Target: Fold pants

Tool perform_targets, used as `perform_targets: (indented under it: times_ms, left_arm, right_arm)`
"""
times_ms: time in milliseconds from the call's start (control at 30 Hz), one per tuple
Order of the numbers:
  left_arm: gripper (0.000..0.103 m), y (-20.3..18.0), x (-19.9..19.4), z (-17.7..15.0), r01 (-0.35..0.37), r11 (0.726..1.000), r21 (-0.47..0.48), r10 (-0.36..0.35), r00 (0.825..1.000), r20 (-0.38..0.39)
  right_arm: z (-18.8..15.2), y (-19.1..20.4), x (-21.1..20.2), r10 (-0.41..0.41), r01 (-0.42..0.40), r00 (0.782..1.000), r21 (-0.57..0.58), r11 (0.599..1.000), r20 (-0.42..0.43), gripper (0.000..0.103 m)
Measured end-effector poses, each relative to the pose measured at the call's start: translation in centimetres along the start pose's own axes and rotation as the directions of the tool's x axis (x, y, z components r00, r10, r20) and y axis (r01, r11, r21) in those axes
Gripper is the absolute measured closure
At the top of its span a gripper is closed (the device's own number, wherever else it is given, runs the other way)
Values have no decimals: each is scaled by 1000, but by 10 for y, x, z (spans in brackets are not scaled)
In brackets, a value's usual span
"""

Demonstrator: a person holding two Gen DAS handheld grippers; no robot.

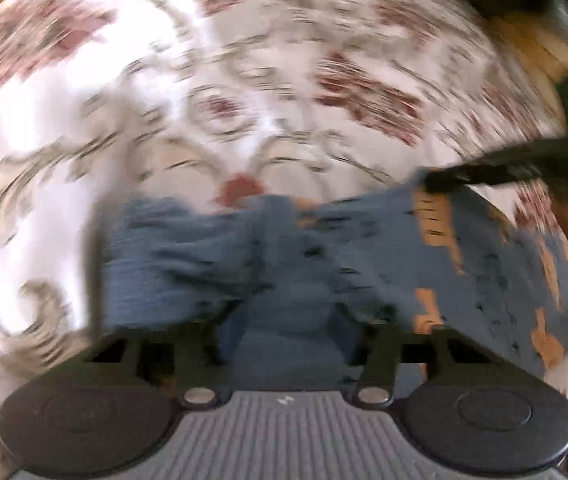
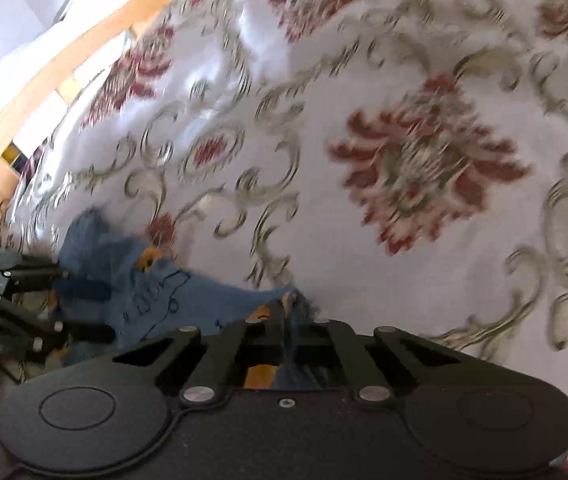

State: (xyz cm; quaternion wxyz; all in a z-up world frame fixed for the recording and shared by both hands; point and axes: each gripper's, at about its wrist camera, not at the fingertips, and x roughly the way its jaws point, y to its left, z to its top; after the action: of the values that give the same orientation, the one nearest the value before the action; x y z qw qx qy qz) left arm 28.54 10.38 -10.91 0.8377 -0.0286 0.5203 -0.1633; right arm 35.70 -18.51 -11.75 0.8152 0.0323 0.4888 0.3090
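Both of my wrist views are smeared with motion blur, so fine detail is lost. The pants (image 1: 212,256) are a soft blue fabric with a ribbed or crinkled weave, printed with orange patches and thin dark line drawings. They hang bunched and creased between my two grippers, above a bedspread (image 2: 364,60) of pale, slightly glossy cloth patterned with dark red flower medallions and grey-green scrolls.

In the left wrist view, the left gripper (image 1: 290,320) has cloth piled right over its jaws. The fabric fills the space between the black fingers and hides their tips, and the linkage bars sit drawn in towards the middle, so the jaws look closed on a fold of the pants. Ahead and to the right of these jaws, the garment stretches off to the right gripper (image 1: 444,178), a dark blurred shape pinching the far edge.

In the right wrist view, the right gripper's jaws are nearly together, with a thin pleat of blue and orange cloth clamped between them. To the left of these jaws the pants spread out towards the left gripper. A wooden bed frame (image 2: 44,76) curves beyond the bedspread at the upper left.
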Motion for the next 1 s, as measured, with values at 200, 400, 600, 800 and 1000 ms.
perform_targets:
  times_ms: [200, 400, 600, 800, 1000]
  left_arm:
    - [94, 32, 1, 2, -18, 992, -127, 17, 1000, -14]
    - [32, -1, -21, 0, -30, 999, -14, 32, 996, 88]
    - [24, -67, -18, -11, 105, 980, 171, -127, 984, 124]
    - [24, -113, 25, -43, -10, 933, 359, 20, 1000, -24]
    - [22, -158, -10, -39, 118, 922, 369, -135, 991, 21]
  right_arm:
    - [-1, -23, 10, -139, 139, 990, -1, 990, 1, 89]
    - [-48, -35, -97, -62, 57, 997, 110, 992, 51, 68]
    - [-146, -17, -130, -149, 151, 967, -7, 989, -204, 53]
    - [-207, -8, -160, -246, 196, 903, -172, 965, -351, 53]
    - [-224, -27, -250, -220, 226, 970, 50, 973, -106, 23]
